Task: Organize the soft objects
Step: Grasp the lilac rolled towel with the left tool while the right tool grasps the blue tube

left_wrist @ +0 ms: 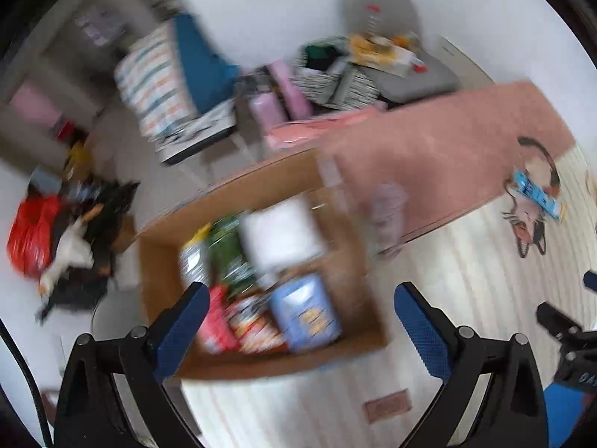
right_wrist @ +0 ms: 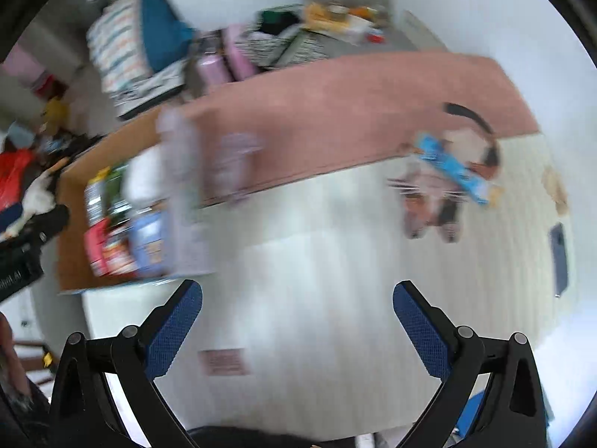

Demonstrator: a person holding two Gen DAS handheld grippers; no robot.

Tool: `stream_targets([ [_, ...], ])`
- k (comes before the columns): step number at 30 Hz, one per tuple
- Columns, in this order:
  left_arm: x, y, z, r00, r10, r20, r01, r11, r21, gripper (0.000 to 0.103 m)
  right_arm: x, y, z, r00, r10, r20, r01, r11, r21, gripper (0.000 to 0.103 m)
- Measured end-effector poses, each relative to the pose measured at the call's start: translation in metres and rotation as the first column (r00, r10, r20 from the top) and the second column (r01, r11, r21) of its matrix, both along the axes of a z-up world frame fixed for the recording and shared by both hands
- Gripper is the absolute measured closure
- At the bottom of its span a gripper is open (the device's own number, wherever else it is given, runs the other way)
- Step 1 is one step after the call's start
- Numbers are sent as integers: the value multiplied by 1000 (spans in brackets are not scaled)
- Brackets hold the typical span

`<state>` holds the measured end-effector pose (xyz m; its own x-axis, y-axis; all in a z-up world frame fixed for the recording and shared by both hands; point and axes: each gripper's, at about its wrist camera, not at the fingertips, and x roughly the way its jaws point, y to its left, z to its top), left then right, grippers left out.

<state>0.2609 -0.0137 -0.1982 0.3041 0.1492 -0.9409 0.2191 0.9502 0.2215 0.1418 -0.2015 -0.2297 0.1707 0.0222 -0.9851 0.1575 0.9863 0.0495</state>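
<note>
Both views are blurred by motion. My left gripper (left_wrist: 298,298) stands open over a cardboard box (left_wrist: 347,261) that holds several soft packets, among them a pale blue pack (left_wrist: 304,313), a red one (left_wrist: 216,321) and a white one (left_wrist: 280,231). Nothing sits between its blue pads (left_wrist: 421,332). My right gripper (right_wrist: 297,298) is open and empty above a cream striped mat (right_wrist: 317,261). A light blue packet (right_wrist: 451,168) lies on the mat's cat picture, far right. The same box (right_wrist: 71,239) is at the left of the right wrist view.
A pink rug (left_wrist: 447,142) borders the mat. Behind it stand a striped bag (left_wrist: 156,86), a blue cushion (left_wrist: 201,63), a zebra-pattern basket (left_wrist: 328,82) and a grey floor chair (left_wrist: 403,74). A pile of clothes with a red bag (left_wrist: 33,235) lies left. A dark phone (right_wrist: 559,257) lies far right.
</note>
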Motion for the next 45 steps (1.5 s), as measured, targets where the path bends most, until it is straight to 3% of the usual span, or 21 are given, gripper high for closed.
stream_targets([
  [5,59,-72,-51,987,-107,-118,110,994,21,4,30,-92,-38,997,-29,-71,23,996,-81,0],
  [9,101,-111,-97,967,-150,-205,172,981,92,4,59,-143,-68,991,-30,-127,13,991,-130,0],
  [15,133,-126,-166,914,-138,-382,217,961,172,4,110,-186,-126,972,16,-233,-51,988,-147,0],
  [18,136,-131,-200,868,-148,-475,280,934,221,4,127,-194,-151,956,51,-290,-93,987,-132,0],
  [20,137,-130,-215,848,-136,-512,286,931,226,4,136,-198,-166,945,78,-318,-126,983,-136,0],
  [24,137,-122,-236,822,-87,-562,244,947,211,4,152,-199,-201,906,157,-394,-216,970,-111,0],
  [26,135,-117,-243,808,-58,-586,207,959,192,11,156,-205,-215,898,143,-417,-200,975,-96,0],
  [28,135,-111,-242,806,-29,-591,145,978,150,33,157,-214,-221,904,101,-415,-139,988,-63,18],
  [30,136,-105,-238,805,7,-593,69,992,105,44,155,-223,-218,917,35,-397,-45,999,-16,33],
  [31,136,-102,-235,804,21,-594,22,998,65,45,153,-224,-216,920,18,-391,-27,999,-19,43],
  [37,131,-87,-229,777,77,-624,-187,976,-112,45,140,-223,-216,916,-63,-396,94,994,58,66],
  [40,126,-83,-232,772,72,-632,-192,974,-123,44,136,-219,-219,905,-79,-419,161,973,165,68],
  [43,119,-81,-238,770,63,-634,-166,981,-104,44,137,-215,-219,912,-76,-404,145,979,142,67],
  [45,117,-80,-244,766,55,-640,-151,984,-96,44,141,-209,-217,911,-78,-404,152,977,153,57],
])
